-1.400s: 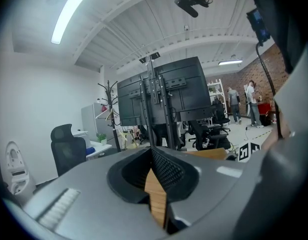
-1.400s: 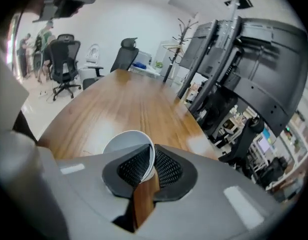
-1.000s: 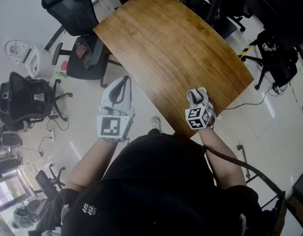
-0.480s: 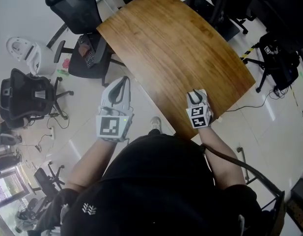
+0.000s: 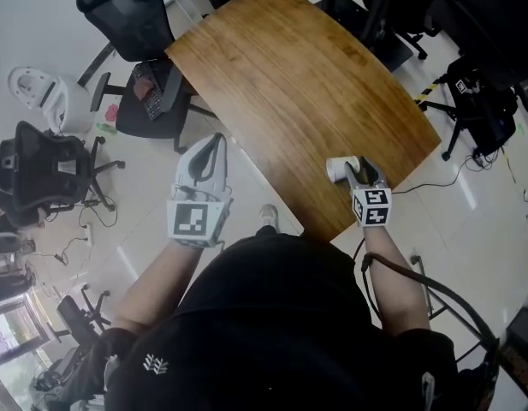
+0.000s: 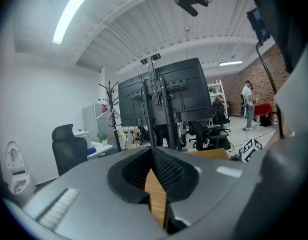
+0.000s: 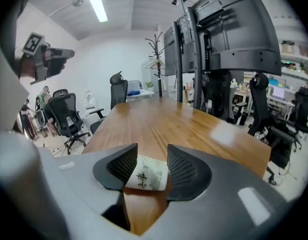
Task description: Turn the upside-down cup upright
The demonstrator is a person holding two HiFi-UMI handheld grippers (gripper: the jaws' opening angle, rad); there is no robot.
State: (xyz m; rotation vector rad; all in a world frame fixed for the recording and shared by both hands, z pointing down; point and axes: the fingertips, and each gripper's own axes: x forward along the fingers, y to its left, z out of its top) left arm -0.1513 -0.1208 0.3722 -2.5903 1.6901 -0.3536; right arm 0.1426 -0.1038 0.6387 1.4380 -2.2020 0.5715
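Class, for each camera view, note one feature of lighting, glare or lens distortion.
Head view: even light, the table sharp. Left gripper view: ceiling light blown out, dark rim all round. Right gripper view: fisheye bending, a glare patch on the table.

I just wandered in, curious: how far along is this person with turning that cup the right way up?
Done: the cup sits between the jaws of the right gripper, near the near edge of the table. In hand: those jaws have just been opening, apparently letting it go. Left: I cannot tell whether the cup stands mouth-up, so that needs checking. The left gripper is shut, beside the table.
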